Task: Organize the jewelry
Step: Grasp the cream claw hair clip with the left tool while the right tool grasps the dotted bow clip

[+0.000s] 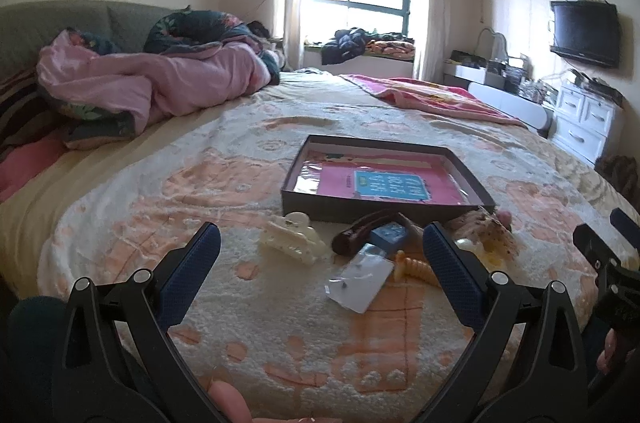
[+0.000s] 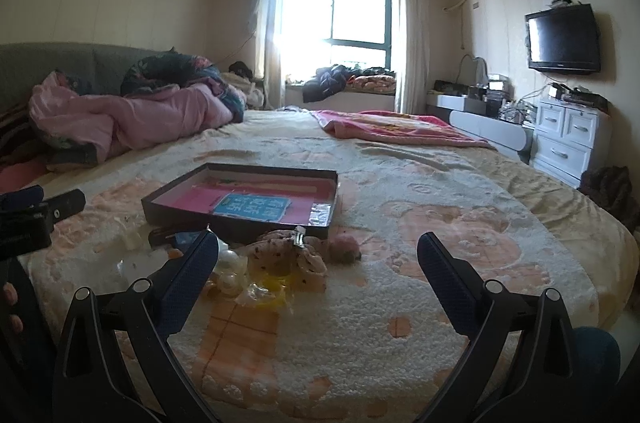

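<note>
Hovering over a bed (image 1: 280, 343) in a bedroom, both grippers empty, jaws spread wide.

Surface: cream and peach fleece blanket; pink quilt (image 1: 160, 83) bunched at the headboard side, window (image 2: 340, 11) behind, TV (image 2: 563, 37) and white drawers (image 2: 568, 143) along the right wall. Shallow dark box (image 1: 384, 211) lies mid-bed, pink card inside. Jewelry and hair pieces sit in a loose cluster just beside its near wall: white claw clip (image 1: 292, 239), dark brown clip (image 1: 360, 229), small clear packet (image 1: 358, 281), spotted fabric bow (image 2: 286, 255). Left gripper (image 1: 320, 263) faces the clips; right gripper (image 2: 318, 265) faces the bow, open blanket to its right. Pale and yellow items under the bow are too jumbled to identify; left jaw hides part of the cluster.
</note>
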Demonstrator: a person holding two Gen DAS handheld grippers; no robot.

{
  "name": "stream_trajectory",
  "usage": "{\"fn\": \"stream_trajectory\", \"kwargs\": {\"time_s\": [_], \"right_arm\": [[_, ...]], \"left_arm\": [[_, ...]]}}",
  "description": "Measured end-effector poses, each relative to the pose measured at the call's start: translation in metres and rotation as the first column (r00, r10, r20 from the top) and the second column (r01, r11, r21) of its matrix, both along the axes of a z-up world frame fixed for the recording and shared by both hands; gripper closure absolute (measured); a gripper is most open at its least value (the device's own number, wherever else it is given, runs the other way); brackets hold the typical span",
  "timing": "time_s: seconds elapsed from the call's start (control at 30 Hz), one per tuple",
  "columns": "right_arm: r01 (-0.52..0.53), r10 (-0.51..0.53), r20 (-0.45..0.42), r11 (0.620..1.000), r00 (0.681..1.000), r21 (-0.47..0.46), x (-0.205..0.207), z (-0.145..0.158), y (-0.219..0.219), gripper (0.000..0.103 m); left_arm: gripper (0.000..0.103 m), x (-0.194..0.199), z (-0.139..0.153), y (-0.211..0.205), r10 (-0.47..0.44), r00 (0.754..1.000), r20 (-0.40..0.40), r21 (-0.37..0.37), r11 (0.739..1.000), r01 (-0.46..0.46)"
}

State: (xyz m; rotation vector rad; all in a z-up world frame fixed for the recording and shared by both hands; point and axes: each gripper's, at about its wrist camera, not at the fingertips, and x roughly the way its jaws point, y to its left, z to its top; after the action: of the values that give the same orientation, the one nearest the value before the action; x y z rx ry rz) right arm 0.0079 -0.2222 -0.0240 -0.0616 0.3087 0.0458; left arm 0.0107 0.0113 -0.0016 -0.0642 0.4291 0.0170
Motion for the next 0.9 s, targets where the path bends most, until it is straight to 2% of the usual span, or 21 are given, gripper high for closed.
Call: {"fn": "stream_trajectory", "kwargs": {"time_s": [0.3, 0.43, 0.57, 0.67, 0.8, 0.9], "right_arm": [[-0.095, 0.093, -0.075, 0.995, 0.993, -0.028, 0.028, 0.000, 0.019, 0.006], [-0.135, 0.133, -0.141, 0.991, 0.981, -0.003, 0.047, -0.003, 0.022, 0.006], [-0.139, 0.142, -0.208, 0.990, 0.968, 0.031, 0.071, -0.010, 0.020, 0.006], [-0.125, 0.132, -0.238, 0.991, 0.962, 0.043, 0.085, -0.014, 0.016, 0.006], [-0.113, 0.121, -0.284, 0.993, 0.951, 0.046, 0.102, -0.021, 0.010, 0.006], [-0.123, 0.133, -0.335, 0.991, 0.933, 0.050, 0.117, -0.029, 0.010, 0.017]], "left_arm": [[0.010, 0.023, -0.009, 0.034, 0.081, 0.992, -0.099, -0.052, 0.995, -0.086], [0.010, 0.037, -0.015, 0.046, 0.103, 0.983, -0.152, -0.059, 0.992, -0.113], [0.010, 0.054, -0.022, 0.052, 0.079, 0.977, -0.198, -0.072, 0.993, -0.095], [0.010, 0.068, -0.028, 0.052, 0.062, 0.974, -0.220, -0.047, 0.996, -0.074], [0.010, 0.088, -0.037, 0.053, 0.009, 0.965, -0.261, -0.073, 0.997, -0.029], [0.010, 0.100, -0.042, 0.055, -0.014, 0.961, -0.277, -0.087, 0.996, -0.011]]}}
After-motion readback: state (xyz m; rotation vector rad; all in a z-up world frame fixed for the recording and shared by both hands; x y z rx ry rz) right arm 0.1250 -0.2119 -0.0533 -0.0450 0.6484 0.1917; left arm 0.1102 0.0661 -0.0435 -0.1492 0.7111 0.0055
